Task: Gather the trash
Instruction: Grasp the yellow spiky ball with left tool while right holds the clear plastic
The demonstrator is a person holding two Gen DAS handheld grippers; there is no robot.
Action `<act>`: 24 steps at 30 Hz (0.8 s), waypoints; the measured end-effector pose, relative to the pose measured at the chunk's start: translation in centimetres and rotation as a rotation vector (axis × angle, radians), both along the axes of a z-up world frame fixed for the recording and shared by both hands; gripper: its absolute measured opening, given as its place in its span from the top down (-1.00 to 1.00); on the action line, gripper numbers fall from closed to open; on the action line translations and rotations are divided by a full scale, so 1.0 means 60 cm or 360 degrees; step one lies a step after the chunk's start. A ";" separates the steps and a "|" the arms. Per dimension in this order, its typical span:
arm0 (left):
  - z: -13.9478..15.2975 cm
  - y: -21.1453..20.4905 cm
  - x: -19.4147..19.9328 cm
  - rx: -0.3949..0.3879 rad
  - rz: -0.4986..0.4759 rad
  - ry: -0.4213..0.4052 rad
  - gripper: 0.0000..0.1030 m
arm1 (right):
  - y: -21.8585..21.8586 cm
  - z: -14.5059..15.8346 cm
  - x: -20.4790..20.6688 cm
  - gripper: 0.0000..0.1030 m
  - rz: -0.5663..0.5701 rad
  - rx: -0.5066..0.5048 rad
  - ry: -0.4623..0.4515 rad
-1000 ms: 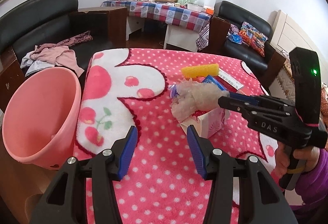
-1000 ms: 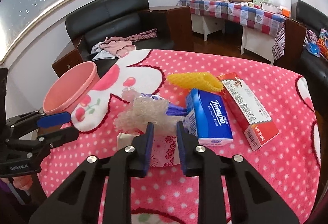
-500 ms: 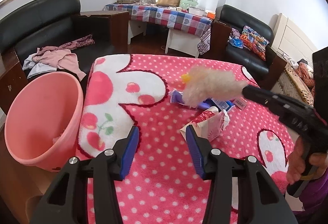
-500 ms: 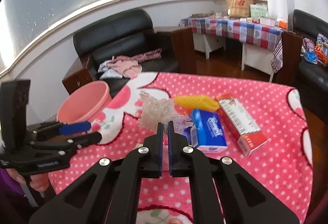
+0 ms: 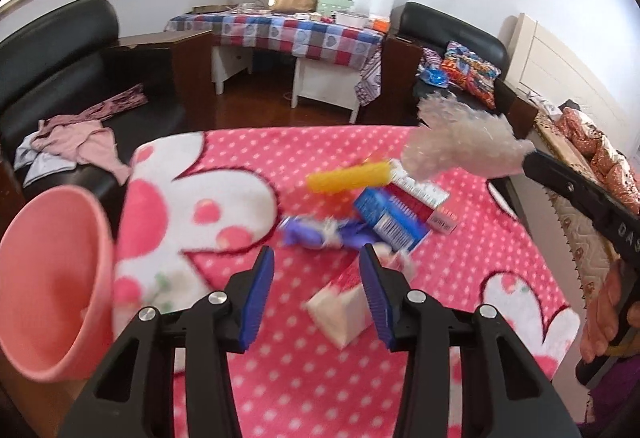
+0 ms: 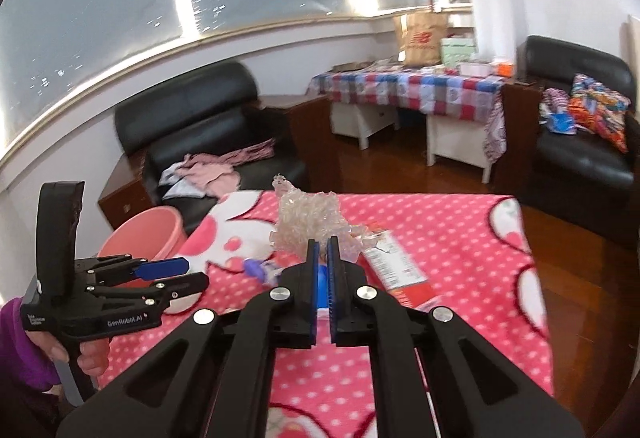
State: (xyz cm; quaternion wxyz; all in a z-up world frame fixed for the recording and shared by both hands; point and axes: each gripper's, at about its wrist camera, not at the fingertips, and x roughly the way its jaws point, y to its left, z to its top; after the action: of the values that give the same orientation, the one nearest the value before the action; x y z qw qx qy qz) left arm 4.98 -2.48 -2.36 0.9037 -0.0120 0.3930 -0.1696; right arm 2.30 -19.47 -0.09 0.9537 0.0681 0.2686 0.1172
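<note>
My right gripper (image 6: 322,242) is shut on a crumpled clear plastic wrap (image 6: 310,224) and holds it high above the pink dotted blanket (image 6: 440,230). The wrap (image 5: 460,139) also shows in the left wrist view at the upper right. My left gripper (image 5: 316,292) is open and empty, low over the blanket, just before a small red-and-white carton (image 5: 344,304). A purple wrapper (image 5: 320,236), a blue tissue pack (image 5: 386,217), a yellow roll (image 5: 350,177) and a red box (image 5: 424,197) lie beyond. The pink bin (image 5: 48,278) stands at the left.
A black sofa with clothes (image 5: 76,137) stands behind the bin. A checkered table (image 5: 296,33) with a paper bag stands at the back. A black armchair (image 5: 460,57) with cushions is at the right. Wooden floor lies between.
My right gripper has closed on the plastic wrap and lifted it up off the blanket. My left gripper has moved in toward the small carton, still open.
</note>
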 end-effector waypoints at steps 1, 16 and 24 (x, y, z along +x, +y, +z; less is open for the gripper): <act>0.002 -0.009 0.008 -0.0010 -0.0007 -0.0001 0.15 | -0.009 0.000 0.001 0.91 -0.0025 0.0003 0.0002; -0.017 -0.174 0.118 0.0261 -0.0210 -0.0084 0.15 | -0.092 -0.026 0.006 0.91 -0.0180 0.0036 0.0056; -0.051 -0.191 0.148 0.0410 -0.0147 -0.0080 0.65 | -0.100 -0.035 0.009 0.91 -0.0175 0.0052 0.0078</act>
State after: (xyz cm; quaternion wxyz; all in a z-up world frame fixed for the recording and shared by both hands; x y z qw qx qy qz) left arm 13.86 -13.94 -5.43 0.8985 0.1266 0.3889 -0.1595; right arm 2.84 -25.45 -2.19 0.9505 0.1011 0.2859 0.0672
